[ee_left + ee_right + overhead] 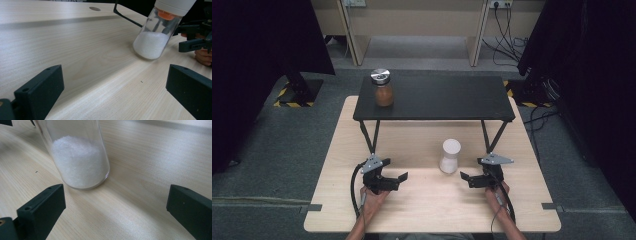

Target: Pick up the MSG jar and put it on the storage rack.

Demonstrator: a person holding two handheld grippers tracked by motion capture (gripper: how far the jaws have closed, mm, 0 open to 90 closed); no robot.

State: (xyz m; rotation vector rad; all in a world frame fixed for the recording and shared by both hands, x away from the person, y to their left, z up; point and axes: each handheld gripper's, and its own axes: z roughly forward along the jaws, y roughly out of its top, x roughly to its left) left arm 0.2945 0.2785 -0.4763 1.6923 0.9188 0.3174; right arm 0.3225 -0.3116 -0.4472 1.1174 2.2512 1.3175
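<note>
The pale wood tabletop [422, 200] carries a low black shelf [437, 97] on slanted legs along its far half. On the shelf's left end stands a jar [383, 90] with brown contents and a silver lid, well apart from both hands.

On the tabletop itself, just in front of the shelf and right of centre, stands the shaker [450, 156]: a clear round bottle with a white cap, upright, roughly half full of white grains. In the left gripper view an orange insert sits under the cap.

The right gripper [468, 178] rests low near the shaker, just beside it to the right, jaws spread wide and holding nothing; its own view has the glass base close ahead, toward the left jaw. The left gripper [398, 179] sits farther off to the left, likewise spread and empty, aimed across at the shaker.

The shaker looks light and stiff, but the glass wall is likely smooth and slippery, and breakable if knocked over. It is tall for its base, so a nudge high up could tip it. The best hold seems to be across the straight glass body at mid-height, below the cap, squeezed gently and squarely so the round wall does not roll out.
</note>
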